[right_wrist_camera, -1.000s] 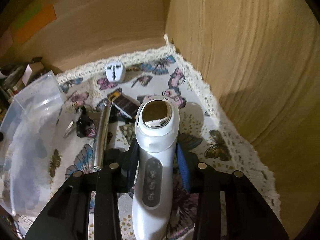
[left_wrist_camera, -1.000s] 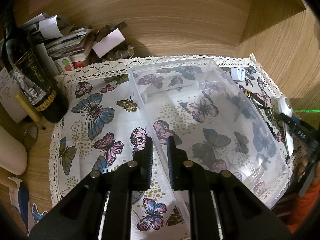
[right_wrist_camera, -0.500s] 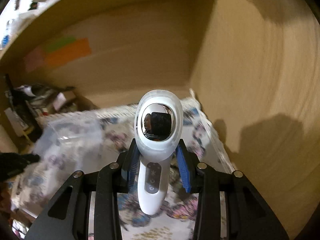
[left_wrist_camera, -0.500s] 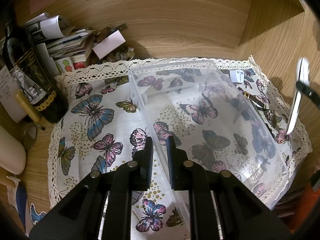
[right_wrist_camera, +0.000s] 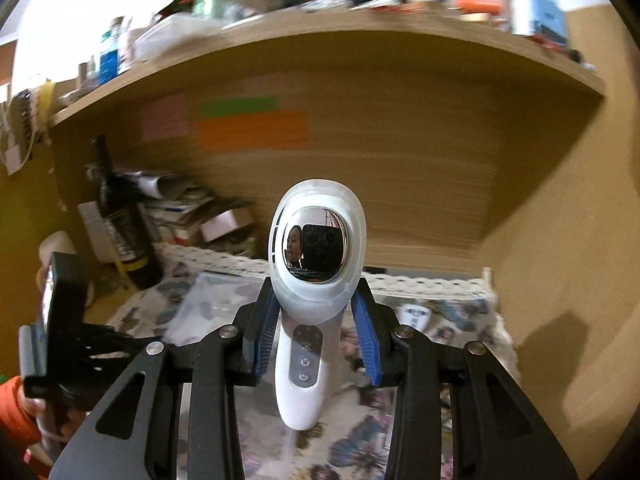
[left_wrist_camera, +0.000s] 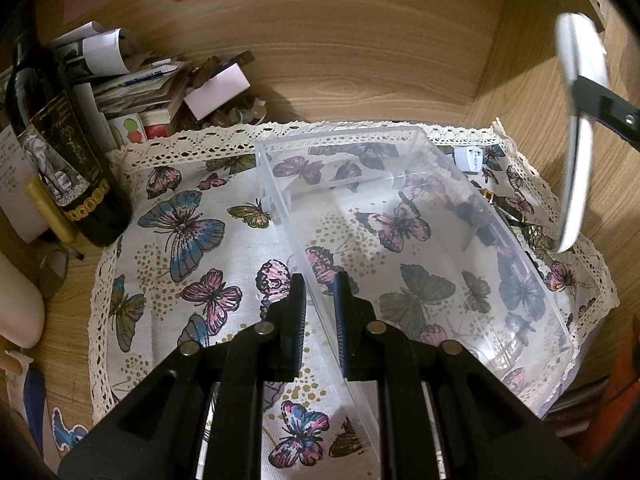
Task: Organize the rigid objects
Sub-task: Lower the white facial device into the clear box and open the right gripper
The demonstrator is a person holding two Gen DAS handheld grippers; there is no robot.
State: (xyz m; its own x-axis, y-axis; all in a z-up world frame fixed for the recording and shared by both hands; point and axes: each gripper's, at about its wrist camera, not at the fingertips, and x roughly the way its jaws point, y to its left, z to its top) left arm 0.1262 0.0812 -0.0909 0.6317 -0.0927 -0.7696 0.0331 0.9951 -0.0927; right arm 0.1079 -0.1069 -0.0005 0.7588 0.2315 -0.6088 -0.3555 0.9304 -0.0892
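My left gripper [left_wrist_camera: 320, 312] is shut on the near left wall of a clear plastic bin [left_wrist_camera: 420, 208], which stands on a butterfly tablecloth [left_wrist_camera: 192, 240]. My right gripper [right_wrist_camera: 316, 332] is shut on a white handheld device [right_wrist_camera: 316, 256] with a mirrored metal head and a column of buttons, pinched at its neck between blue pads. In the left wrist view that device [left_wrist_camera: 576, 132] hangs in the air above the cloth, to the right of the bin. The bin [right_wrist_camera: 216, 300] looks blurred in the right wrist view, below and left of the device.
A white travel adapter [left_wrist_camera: 470, 158] and some dark small items [left_wrist_camera: 508, 212] lie on the cloth right of the bin. A dark wine bottle [left_wrist_camera: 60, 152] and a pile of papers and boxes [left_wrist_camera: 160, 84] crowd the back left. Wooden walls close the back and right.
The right gripper has lifted the white device off the cloth and carried it up and leftward, with a roll. The left gripper has kept still on the bin wall.
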